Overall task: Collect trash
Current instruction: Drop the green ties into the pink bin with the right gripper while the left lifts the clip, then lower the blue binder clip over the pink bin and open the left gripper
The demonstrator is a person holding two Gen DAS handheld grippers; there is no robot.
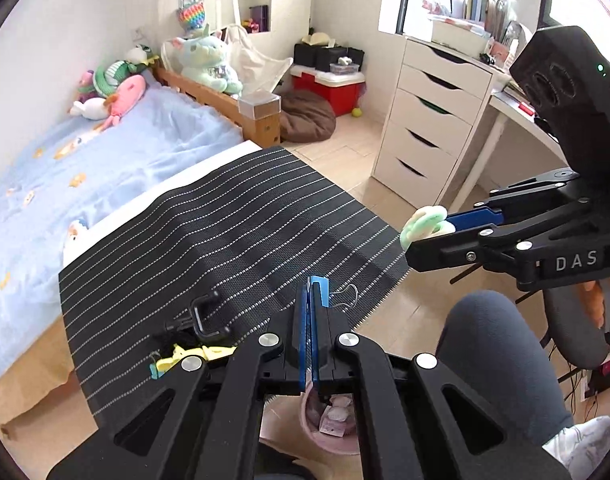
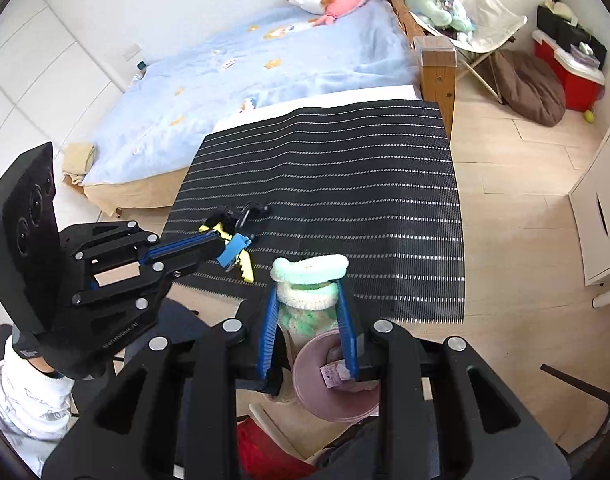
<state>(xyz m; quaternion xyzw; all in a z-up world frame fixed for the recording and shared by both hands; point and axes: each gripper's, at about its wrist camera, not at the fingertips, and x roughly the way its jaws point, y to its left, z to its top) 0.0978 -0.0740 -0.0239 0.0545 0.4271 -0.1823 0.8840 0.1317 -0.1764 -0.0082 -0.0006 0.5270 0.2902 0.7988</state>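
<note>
My right gripper (image 2: 307, 296) is shut on a fluffy green and white piece (image 2: 309, 276) and holds it above the pink trash bin (image 2: 337, 400); the gripper also shows in the left wrist view (image 1: 425, 232) with the piece (image 1: 423, 222). My left gripper (image 1: 311, 300) is shut on a blue binder clip (image 1: 323, 290) at the near edge of the black striped mat (image 1: 233, 216). In the right wrist view the left gripper (image 2: 229, 250) holds the clip (image 2: 233, 251). A yellow scrap (image 1: 193, 356) and a black clamp (image 1: 205, 316) lie on the mat. The bin (image 1: 325, 420) holds crumpled paper.
A bed with a blue blanket (image 1: 85, 160) and plush toys lies beyond the mat. A white drawer unit (image 1: 429, 120) and desk stand at the right. A brown cushion (image 1: 309, 114) and red box (image 1: 329, 88) sit on the floor. My knee (image 1: 497, 360) is by the bin.
</note>
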